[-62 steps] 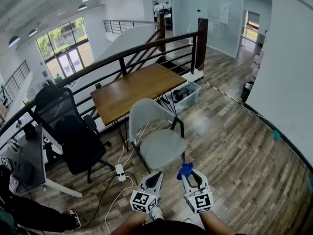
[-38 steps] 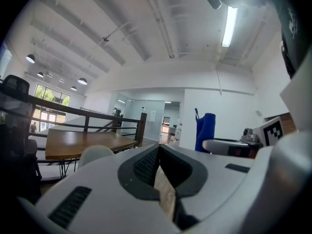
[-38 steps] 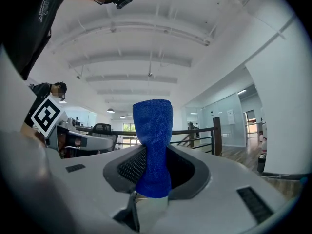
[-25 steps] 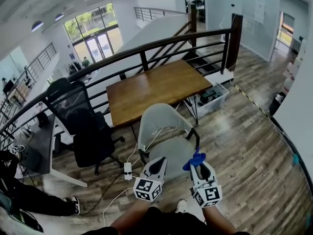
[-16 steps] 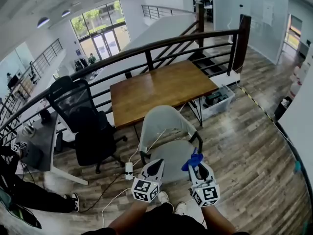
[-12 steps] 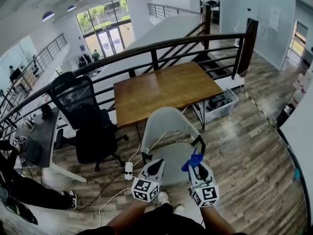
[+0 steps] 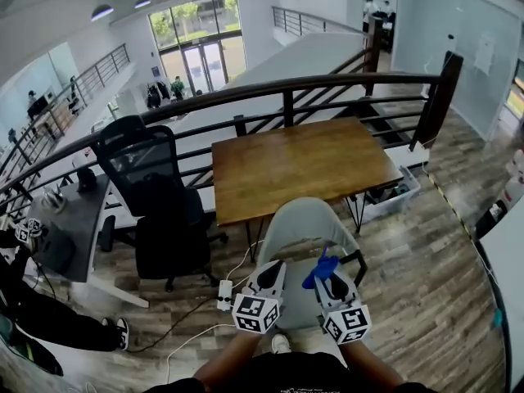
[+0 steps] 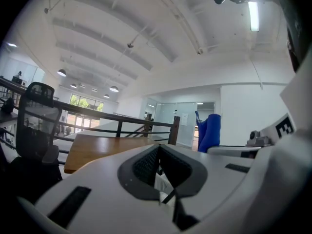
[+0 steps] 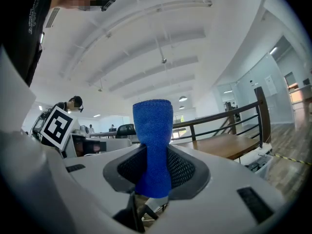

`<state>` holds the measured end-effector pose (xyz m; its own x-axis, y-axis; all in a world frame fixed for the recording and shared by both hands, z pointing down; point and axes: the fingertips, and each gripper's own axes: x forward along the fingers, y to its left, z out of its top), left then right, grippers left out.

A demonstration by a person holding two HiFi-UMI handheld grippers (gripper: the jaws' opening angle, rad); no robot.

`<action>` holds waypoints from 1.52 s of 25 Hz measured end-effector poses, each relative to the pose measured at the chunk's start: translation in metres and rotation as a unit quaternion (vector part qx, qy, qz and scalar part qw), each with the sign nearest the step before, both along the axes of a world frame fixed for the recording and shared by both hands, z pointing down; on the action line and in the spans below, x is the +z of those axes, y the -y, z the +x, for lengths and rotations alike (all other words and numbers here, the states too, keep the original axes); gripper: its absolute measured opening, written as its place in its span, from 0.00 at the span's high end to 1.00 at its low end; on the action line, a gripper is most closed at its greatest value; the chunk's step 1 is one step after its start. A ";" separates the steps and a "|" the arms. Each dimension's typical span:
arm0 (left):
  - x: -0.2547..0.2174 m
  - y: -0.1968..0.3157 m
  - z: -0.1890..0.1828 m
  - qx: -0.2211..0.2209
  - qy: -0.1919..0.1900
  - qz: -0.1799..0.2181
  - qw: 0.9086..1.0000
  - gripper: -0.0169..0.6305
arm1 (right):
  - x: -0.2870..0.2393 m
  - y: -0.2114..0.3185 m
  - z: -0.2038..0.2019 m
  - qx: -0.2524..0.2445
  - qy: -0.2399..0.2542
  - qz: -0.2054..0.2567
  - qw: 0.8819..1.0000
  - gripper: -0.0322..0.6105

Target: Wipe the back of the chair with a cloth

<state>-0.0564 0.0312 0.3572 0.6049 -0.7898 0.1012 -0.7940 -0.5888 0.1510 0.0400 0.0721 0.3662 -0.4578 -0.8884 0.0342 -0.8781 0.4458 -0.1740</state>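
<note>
The grey shell chair (image 7: 308, 222) stands in front of me, its curved back toward the wooden table (image 7: 303, 166). Both grippers hover side by side over its seat, just short of the back. My right gripper (image 7: 327, 275) is shut on a blue cloth (image 7: 321, 267), which sticks up out of the jaws as a rolled tuft (image 9: 153, 140). My left gripper (image 7: 274, 268) is shut, with nothing between its fingers (image 8: 141, 167). In the left gripper view the blue cloth (image 8: 209, 130) shows to the right. The chair seat is mostly hidden under the grippers.
A black mesh office chair (image 7: 155, 195) stands to the left, beside a grey desk (image 7: 74, 228). A dark railing (image 7: 246, 95) runs behind the table. A white power strip (image 7: 223, 295) with cables lies on the wood floor. A person's legs (image 7: 49, 326) show at lower left.
I have stepped closer to the grey chair; both grippers now hang over its seat instead of short of it. The right gripper has kept the blue cloth throughout.
</note>
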 end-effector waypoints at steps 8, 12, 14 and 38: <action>0.024 0.054 -0.032 -0.044 0.000 -0.021 0.999 0.97 | 0.013 0.056 -0.036 -0.044 -0.053 -0.010 0.998 0.76; 0.032 0.075 -0.031 -0.057 0.001 -0.032 0.998 0.97 | 0.028 0.091 -0.032 -0.059 -0.053 -0.016 0.997 0.76; 0.039 0.090 -0.027 -0.065 0.014 -0.026 0.997 0.97 | 0.040 0.109 -0.031 -0.073 -0.053 -0.017 0.996 0.76; 0.176 0.243 -0.047 -0.147 0.048 -0.050 0.987 0.97 | 0.191 0.292 -0.093 -0.133 -0.157 -0.060 0.977 0.76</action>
